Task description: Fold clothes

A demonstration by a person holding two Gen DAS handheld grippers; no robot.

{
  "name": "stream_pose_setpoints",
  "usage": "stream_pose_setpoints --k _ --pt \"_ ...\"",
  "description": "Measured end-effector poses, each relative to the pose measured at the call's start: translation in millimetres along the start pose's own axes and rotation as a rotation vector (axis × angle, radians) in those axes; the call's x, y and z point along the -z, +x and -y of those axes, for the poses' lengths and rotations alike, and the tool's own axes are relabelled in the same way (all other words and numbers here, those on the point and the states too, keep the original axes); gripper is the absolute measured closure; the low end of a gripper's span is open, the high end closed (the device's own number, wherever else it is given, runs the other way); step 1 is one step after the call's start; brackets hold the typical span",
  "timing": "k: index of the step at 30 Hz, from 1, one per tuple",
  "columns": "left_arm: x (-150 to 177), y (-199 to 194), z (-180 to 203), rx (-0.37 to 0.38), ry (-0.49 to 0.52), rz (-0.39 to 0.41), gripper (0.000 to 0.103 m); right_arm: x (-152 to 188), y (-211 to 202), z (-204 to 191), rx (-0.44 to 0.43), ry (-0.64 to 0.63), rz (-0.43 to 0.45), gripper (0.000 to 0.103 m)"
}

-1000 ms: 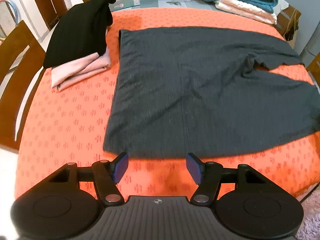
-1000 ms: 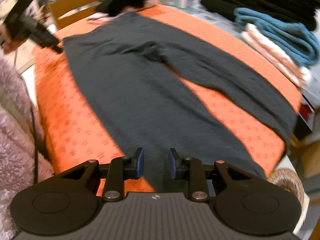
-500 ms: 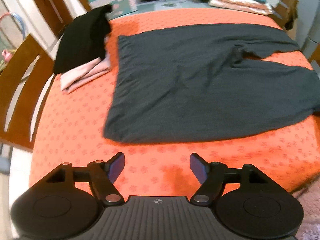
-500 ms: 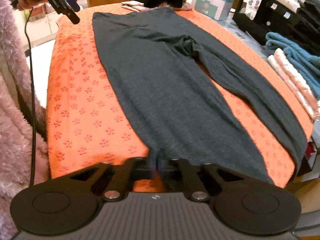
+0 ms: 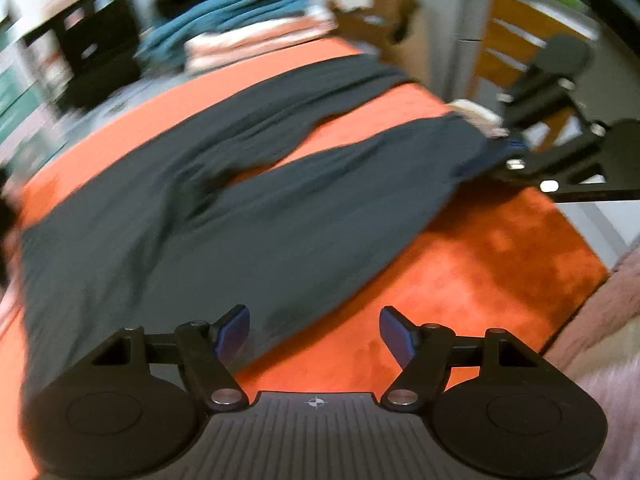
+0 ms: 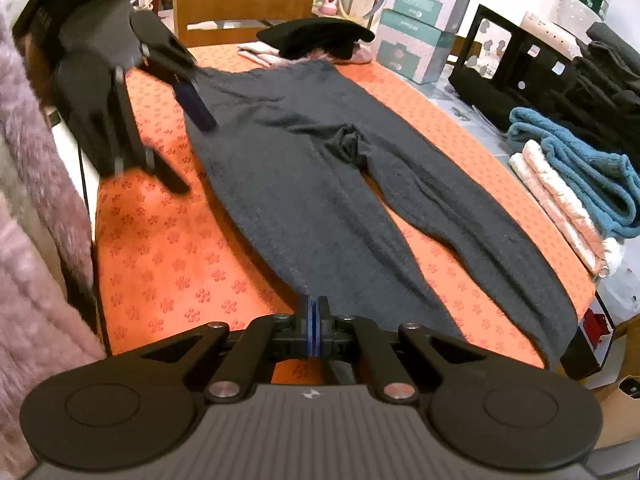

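Dark grey trousers (image 6: 320,184) spread flat along the orange tablecloth (image 6: 160,248), 2 legs parted in a narrow V with a wedge of bare cloth between them. Right gripper (image 6: 313,330) pressed together on the hem of the nearer leg, at the trousers' foot end close to the table edge. Left gripper (image 5: 314,334) spread wide, blue pads apart, poised over the trousers' near edge toward the waist end, 1 pad above fabric and 1 above bare cloth; touching or not, cannot tell through the blur. Broad open strip of tablecloth alongside the trousers' near side. Beyond the far leg, teal and pale folded towels (image 6: 576,184); beyond the waistband, a black garment (image 6: 316,36) on pink folds.
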State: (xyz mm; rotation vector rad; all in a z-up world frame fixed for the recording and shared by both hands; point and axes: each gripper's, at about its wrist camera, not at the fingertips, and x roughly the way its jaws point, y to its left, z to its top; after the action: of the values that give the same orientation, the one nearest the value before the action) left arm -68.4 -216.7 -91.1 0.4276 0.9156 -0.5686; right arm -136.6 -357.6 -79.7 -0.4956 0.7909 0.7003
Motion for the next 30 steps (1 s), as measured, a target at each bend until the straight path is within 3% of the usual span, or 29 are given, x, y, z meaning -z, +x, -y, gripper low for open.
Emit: stream_pose_setpoints --k 4,6,8,9,13,15,18,23,25,26,28,30 --pt "-16 20 25 0.024 0.088 0.044 0.031 -2 -2 2 0.006 0.024 0.009 0.101" --pt "-20 26 30 0.02 0.115 0.06 0.047 -2 -2 3 0.008 0.034 0.009 0.101" --pt "-21 29 32 0.025 0.135 0.069 0.089 -2 -2 2 0.009 0.042 0.006 0.101" --pt "-22 29 31 0.029 0.136 0.077 0.095 -2 -1 2 0.009 0.047 0.003 0.101" --pt "-23 23 26 0.035 0.126 0.113 0.098 -1 -1 -3 0.0 0.057 -0.008 0.099" --pt "-23 23 23 0.041 0.119 0.117 0.098 2 -1 -9 -0.007 0.045 -0.008 0.081" --pt "-24 22 21 0.049 0.111 0.123 0.098 5 2 -15 0.009 0.024 -0.026 0.073" --pt "-25 19 18 0.061 0.102 0.134 0.098 21 20 -16 0.116 0.031 -0.097 0.076" --pt "-24 18 17 0.064 0.1 0.137 0.097 29 27 -19 0.203 0.008 -0.131 0.095" --pt "-23 19 17 0.062 0.096 0.135 0.092 31 28 -20 0.234 0.003 -0.138 0.1" --pt "-19 20 14 0.047 0.09 0.134 0.088 28 21 -20 0.272 0.036 -0.117 0.1" --pt "-13 23 10 0.015 0.085 0.129 0.078 22 11 -17 0.312 0.072 -0.091 0.1"
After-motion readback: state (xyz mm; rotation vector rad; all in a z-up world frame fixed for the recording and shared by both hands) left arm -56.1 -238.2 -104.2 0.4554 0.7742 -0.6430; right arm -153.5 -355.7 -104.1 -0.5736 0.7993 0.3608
